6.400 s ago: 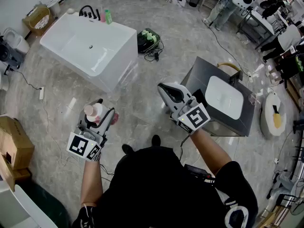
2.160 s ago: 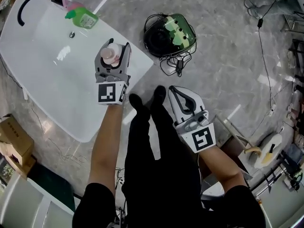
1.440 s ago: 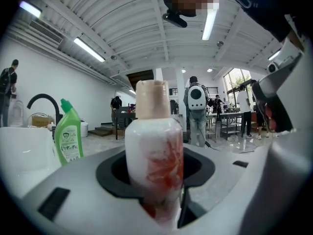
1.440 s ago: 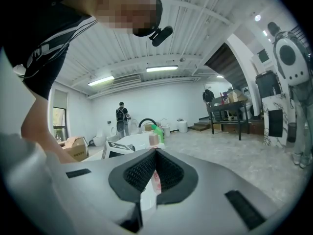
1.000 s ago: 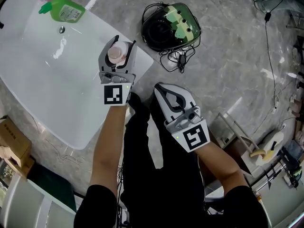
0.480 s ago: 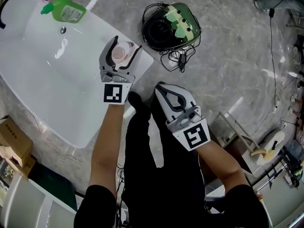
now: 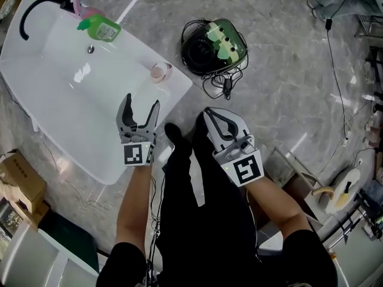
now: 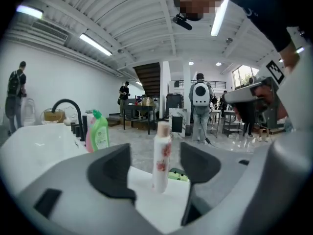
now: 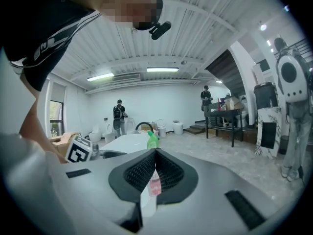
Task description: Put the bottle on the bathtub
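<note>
A white bottle with a pink floral print and a pale pink cap [image 7: 158, 72] stands upright on the rim of the white bathtub [image 7: 66, 124], near its corner. In the left gripper view the bottle [image 8: 161, 156] rises beyond my jaws, apart from both. My left gripper [image 7: 137, 108] is open and empty, drawn back from the bottle toward the person. My right gripper [image 7: 219, 123] is shut with nothing in it, held over the floor beside the person's legs. The right gripper view shows the bottle [image 9: 152, 187] through the slit between its closed jaws.
A green bottle [image 7: 100, 28] and a pink one [image 7: 88, 12] stand by the black tap [image 7: 37, 6] at the tub's far end. A green and black device with cables [image 7: 214, 46] lies on the floor past the tub. Cardboard boxes [image 7: 21, 187] sit at left.
My left gripper has opened, let go of the bottle on the tub rim and pulled back toward the person. The right gripper has stayed shut and barely moved.
</note>
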